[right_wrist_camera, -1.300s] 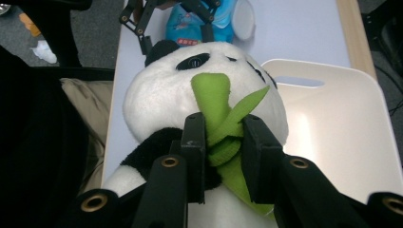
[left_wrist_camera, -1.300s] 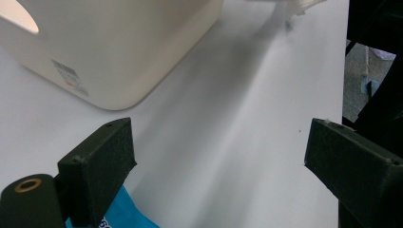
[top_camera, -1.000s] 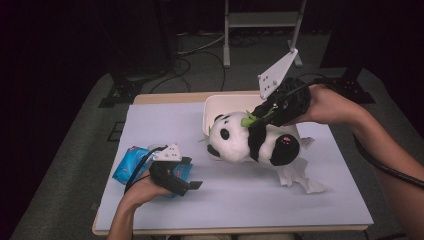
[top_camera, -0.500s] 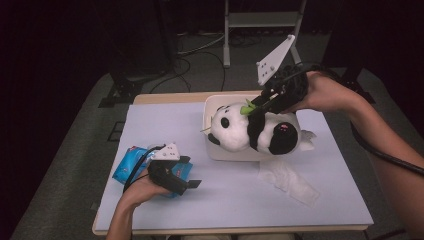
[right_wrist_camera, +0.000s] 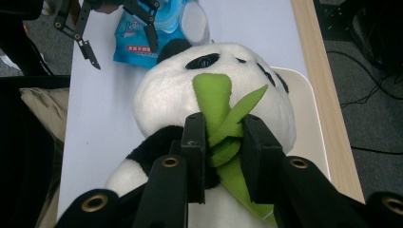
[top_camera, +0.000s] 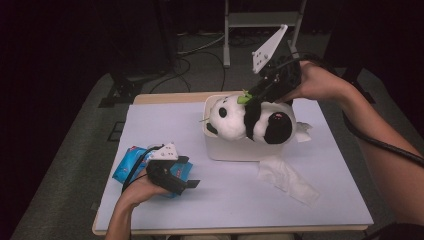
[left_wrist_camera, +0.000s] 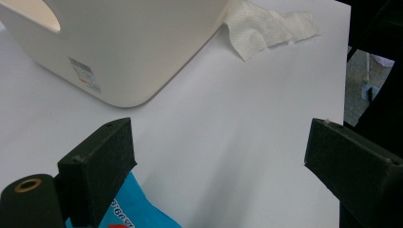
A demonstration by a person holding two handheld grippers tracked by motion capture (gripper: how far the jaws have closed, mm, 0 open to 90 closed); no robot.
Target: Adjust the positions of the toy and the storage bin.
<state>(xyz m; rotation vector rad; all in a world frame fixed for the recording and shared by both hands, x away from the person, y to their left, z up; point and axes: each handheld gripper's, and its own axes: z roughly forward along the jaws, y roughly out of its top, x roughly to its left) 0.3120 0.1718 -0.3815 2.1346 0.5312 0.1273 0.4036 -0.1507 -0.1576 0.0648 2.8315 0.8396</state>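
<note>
A black-and-white panda plush (top_camera: 250,125) lies across the top of a white bin (top_camera: 235,149), head to the left. My right gripper (top_camera: 250,100) is shut on the green leaf (right_wrist_camera: 223,118) at the panda's neck; in the right gripper view my jaws (right_wrist_camera: 223,142) pinch the leaf just behind the panda's head (right_wrist_camera: 180,95). My left gripper (top_camera: 189,172) rests on a blue wipes pack (top_camera: 135,165) at the table's front left. Its jaws (left_wrist_camera: 218,161) stand wide open over bare table, with the pack's corner (left_wrist_camera: 138,209) by the left jaw.
A crumpled white tissue (top_camera: 287,177) lies on the white table cover (top_camera: 165,130) in front of the bin, right of centre. The bin's wall (left_wrist_camera: 123,42) stands close ahead of my left gripper. Cables and a metal stand are on the floor beyond the table.
My right gripper carried the panda up and back from the table onto the bin. The tissue that lay under the panda now lies bare. The left hand stayed still.
</note>
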